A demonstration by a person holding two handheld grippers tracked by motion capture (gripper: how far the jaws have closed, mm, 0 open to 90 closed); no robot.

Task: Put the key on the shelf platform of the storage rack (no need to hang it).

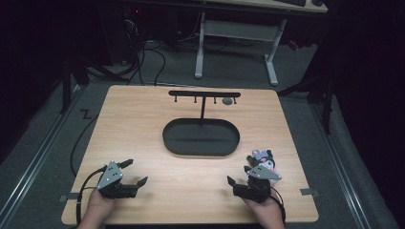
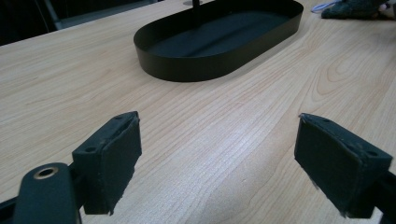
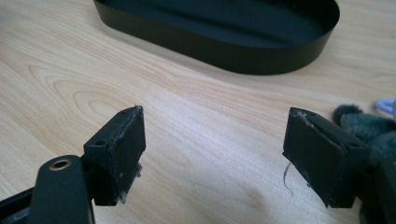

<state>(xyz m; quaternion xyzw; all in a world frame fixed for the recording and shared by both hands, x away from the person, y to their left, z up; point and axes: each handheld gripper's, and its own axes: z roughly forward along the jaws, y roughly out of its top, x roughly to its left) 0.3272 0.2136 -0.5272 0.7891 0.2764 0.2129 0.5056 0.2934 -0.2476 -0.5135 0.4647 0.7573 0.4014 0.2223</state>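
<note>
On the wooden desk (image 1: pixel 143 124), a black oval tray (image 1: pixel 201 137) with a hook stand (image 1: pixel 204 94) sits at the middle. The left claw (image 1: pixel 135 172) rests released near the front left corner. The right claw (image 1: pixel 240 177), also released, sits front right, just beside a small plush toy (image 1: pixel 263 160).

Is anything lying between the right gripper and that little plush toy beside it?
Nothing visible. The right gripper sits open on the table, and the plush toy lies just ahead of it, close to its right side.
</note>
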